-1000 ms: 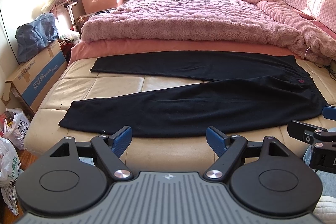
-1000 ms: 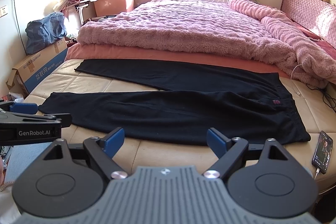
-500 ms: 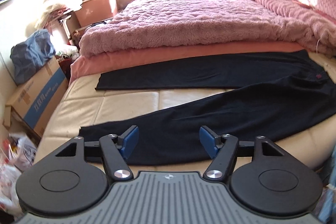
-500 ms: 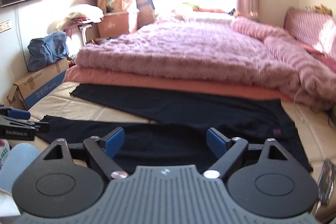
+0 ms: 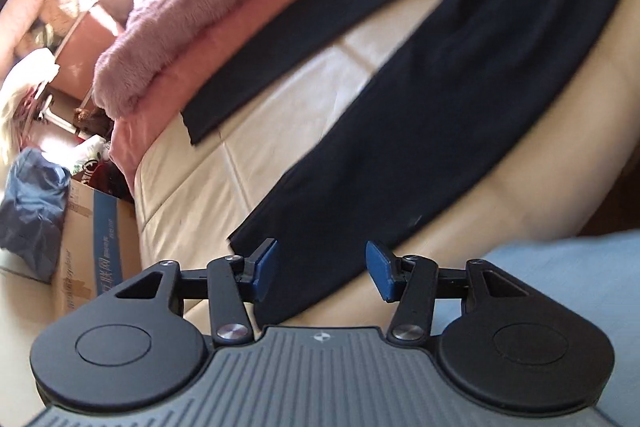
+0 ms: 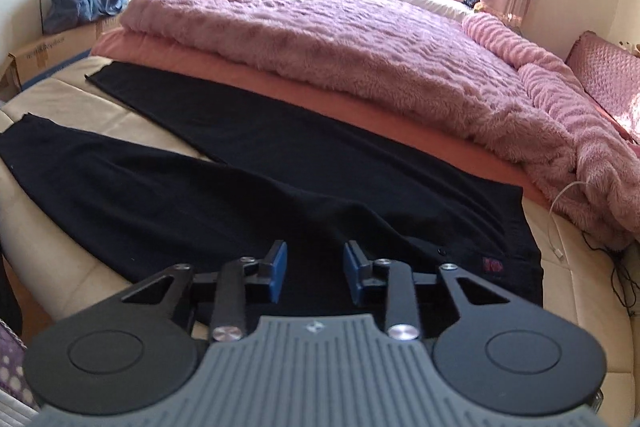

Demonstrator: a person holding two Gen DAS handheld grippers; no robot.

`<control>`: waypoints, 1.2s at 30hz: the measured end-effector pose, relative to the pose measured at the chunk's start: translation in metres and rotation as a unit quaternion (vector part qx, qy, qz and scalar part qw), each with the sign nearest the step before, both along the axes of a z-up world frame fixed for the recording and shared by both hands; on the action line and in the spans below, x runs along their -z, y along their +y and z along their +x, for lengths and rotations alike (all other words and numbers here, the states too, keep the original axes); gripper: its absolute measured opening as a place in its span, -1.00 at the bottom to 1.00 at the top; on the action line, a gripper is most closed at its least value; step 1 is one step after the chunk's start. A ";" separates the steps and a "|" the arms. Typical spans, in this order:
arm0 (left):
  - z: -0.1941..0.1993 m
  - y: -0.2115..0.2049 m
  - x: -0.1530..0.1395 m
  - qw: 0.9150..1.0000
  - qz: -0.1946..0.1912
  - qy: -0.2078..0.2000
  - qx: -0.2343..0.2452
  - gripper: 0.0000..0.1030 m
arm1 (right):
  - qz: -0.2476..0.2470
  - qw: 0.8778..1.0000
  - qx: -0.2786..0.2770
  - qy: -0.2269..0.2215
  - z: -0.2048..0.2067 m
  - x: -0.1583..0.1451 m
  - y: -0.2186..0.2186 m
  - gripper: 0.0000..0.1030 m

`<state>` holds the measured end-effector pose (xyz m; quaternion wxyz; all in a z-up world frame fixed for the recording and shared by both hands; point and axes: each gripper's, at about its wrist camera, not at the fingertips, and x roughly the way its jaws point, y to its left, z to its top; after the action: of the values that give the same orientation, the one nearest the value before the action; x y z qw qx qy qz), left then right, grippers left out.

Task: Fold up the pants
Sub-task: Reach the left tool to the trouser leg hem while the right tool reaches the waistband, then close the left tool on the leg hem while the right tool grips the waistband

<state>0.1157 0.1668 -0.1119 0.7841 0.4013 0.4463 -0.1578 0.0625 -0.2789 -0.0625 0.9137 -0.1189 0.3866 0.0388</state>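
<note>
Black pants (image 5: 440, 115) lie spread flat on the cream bench (image 5: 248, 155) at the foot of the bed, legs parted in a V. My left gripper (image 5: 322, 269) hovers low over the hem end of the near leg. Its jaws are closing, with the dark cloth showing in the gap and the pads clear of it. In the right wrist view the pants (image 6: 200, 195) run leftward from the waist, which bears a small red label (image 6: 491, 264). My right gripper (image 6: 316, 273) sits over the near edge of the waist. Its jaws are closing too, with fabric between the blue pads and a gap still showing.
A fluffy pink blanket (image 6: 340, 47) covers the bed behind the bench (image 6: 580, 267). A cardboard box (image 5: 88, 239) and a blue bag (image 5: 28, 203) stand off the bench's left end. A white cable (image 6: 564, 195) trails at the right. A person's light blue leg (image 5: 560, 287) is close by.
Both grippers came down close to the pants. The left one rolled and swung to the near leg's hem, the right one to the waist. Both pairs of jaws narrowed.
</note>
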 end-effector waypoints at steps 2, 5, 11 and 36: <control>0.009 0.011 0.012 0.999 0.022 0.030 0.015 0.16 | -0.006 1.000 0.007 0.010 0.005 0.006 -0.007 -0.46; 0.019 0.021 0.029 0.996 0.039 0.076 0.039 0.17 | -0.015 1.000 0.019 0.018 0.008 0.011 -0.012 -0.39; 0.038 0.020 0.056 0.991 0.054 0.117 0.042 0.06 | -0.033 0.998 0.044 0.036 0.009 0.013 -0.027 -0.26; 0.036 0.005 -0.019 0.954 -0.118 -0.066 -0.268 -1.00 | -0.177 0.939 -0.203 0.213 -0.001 0.057 -0.086 -0.30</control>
<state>0.1520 0.1721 -0.0928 0.8672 0.1808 0.4627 0.0340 0.0617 -0.3653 -0.1199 0.7468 -0.3439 0.5406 0.1783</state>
